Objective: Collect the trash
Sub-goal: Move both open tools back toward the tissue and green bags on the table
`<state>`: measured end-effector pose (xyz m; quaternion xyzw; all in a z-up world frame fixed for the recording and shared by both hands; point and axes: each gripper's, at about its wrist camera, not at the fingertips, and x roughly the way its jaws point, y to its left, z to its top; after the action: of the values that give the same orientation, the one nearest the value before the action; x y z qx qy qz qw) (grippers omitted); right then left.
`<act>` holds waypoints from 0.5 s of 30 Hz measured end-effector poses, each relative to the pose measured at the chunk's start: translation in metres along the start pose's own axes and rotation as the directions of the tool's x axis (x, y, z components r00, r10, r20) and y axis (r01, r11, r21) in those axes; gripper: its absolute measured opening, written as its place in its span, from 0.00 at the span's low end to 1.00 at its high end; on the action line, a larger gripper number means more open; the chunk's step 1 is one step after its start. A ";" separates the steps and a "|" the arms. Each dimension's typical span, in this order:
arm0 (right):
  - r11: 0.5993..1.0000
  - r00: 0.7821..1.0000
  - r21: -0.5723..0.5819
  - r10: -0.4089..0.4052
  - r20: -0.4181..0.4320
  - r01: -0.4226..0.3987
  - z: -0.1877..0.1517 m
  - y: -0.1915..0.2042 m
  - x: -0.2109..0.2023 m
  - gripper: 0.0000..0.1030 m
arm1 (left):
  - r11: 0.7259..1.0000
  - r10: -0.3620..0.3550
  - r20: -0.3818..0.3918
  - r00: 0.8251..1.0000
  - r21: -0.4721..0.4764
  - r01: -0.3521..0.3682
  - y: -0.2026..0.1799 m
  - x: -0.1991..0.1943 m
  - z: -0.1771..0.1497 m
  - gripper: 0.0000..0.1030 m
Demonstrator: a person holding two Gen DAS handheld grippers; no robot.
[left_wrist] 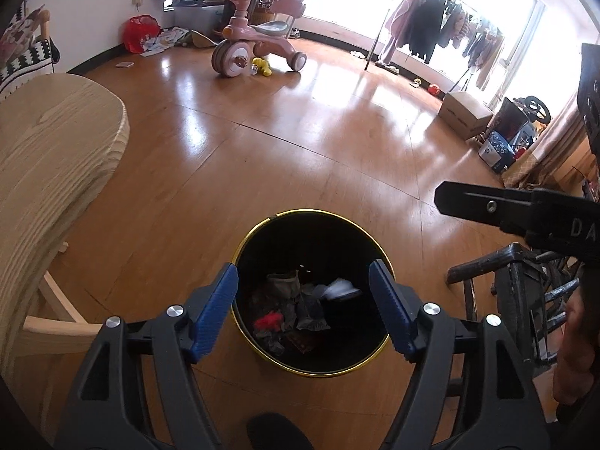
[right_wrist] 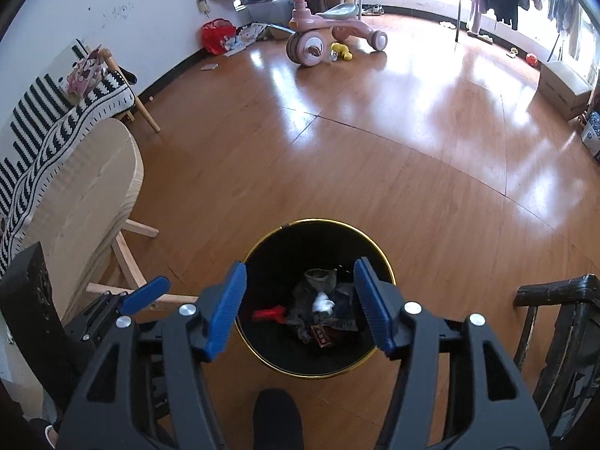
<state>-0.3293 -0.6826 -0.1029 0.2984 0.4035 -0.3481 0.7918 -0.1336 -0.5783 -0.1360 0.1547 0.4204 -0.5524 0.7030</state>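
A black trash bin with a gold rim [left_wrist: 240, 247] [right_wrist: 258, 243] stands on the wooden floor, right below both grippers. Inside lie crumpled grey scraps [left_wrist: 285, 285], a red scrap [left_wrist: 268, 320] [right_wrist: 268, 313], a dark red packet [right_wrist: 322, 337] and a white wad [left_wrist: 339, 288] [right_wrist: 322, 302], which looks blurred in the left wrist view. My left gripper [left_wrist: 303, 266] hangs open over the bin with nothing between its blue pads. My right gripper [right_wrist: 300, 262] is open and empty above the same bin. One of the left gripper's blue fingers [right_wrist: 144, 296] shows at the lower left of the right wrist view.
A pale wooden table [left_wrist: 56, 142] [right_wrist: 86, 195] stands left of the bin and a dark chair [left_wrist: 517, 285] [right_wrist: 555, 318] right of it. A dark shoe tip [right_wrist: 277, 416] is just before the bin. Far off are a pink tricycle [left_wrist: 255, 41], a cardboard box [left_wrist: 465, 112] and a clothes rack [left_wrist: 431, 26].
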 end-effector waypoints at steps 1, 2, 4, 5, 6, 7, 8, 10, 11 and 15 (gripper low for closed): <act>1.000 1.000 -0.001 0.000 0.000 0.000 0.000 0.001 0.000 0.57 | 1.000 0.002 0.000 1.000 -0.003 -0.002 0.001 -0.001 0.000 0.69; 1.000 1.000 -0.003 0.001 0.000 -0.001 0.000 0.002 -0.001 0.57 | 1.000 0.004 -0.001 1.000 -0.007 -0.004 0.003 -0.002 0.000 0.69; 1.000 1.000 -0.007 0.008 -0.001 -0.008 0.002 0.007 -0.001 0.57 | 1.000 0.013 0.000 1.000 -0.013 -0.013 0.006 -0.006 0.001 0.69; 1.000 1.000 -0.009 0.012 0.002 -0.012 0.002 0.010 -0.002 0.57 | 1.000 0.020 0.003 1.000 -0.016 -0.020 0.009 -0.009 0.001 0.71; 1.000 1.000 -0.014 0.017 0.006 -0.017 0.004 0.016 -0.004 0.57 | 0.999 0.029 0.010 1.000 -0.020 -0.028 0.012 -0.014 0.001 0.73; 1.000 1.000 -0.022 0.022 0.012 -0.022 0.005 0.022 -0.006 0.58 | 0.999 0.035 0.017 0.999 -0.024 -0.034 0.015 -0.019 0.001 0.76; 0.999 0.999 -0.029 0.027 0.019 -0.026 0.005 0.030 -0.008 0.60 | 0.999 0.045 0.029 0.999 -0.029 -0.044 0.019 -0.026 0.001 0.78; 0.998 0.999 -0.044 0.035 0.031 -0.034 0.008 0.042 -0.010 0.65 | 0.997 0.066 0.051 0.997 -0.037 -0.064 0.029 -0.041 0.000 0.82; 0.998 0.998 -0.055 0.043 0.041 -0.041 0.008 0.053 -0.013 0.68 | 0.996 0.076 0.062 0.995 -0.041 -0.074 0.034 -0.048 0.000 0.85; 0.993 0.993 -0.088 0.085 0.077 -0.078 0.013 0.092 -0.022 0.71 | 0.988 0.141 0.113 0.984 -0.075 -0.133 0.063 -0.090 -0.001 0.89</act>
<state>-0.2600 -0.6320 -0.0603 0.2666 0.3729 -0.3097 0.8330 -0.0807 -0.4980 -0.0837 0.1267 0.3849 -0.4965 0.7677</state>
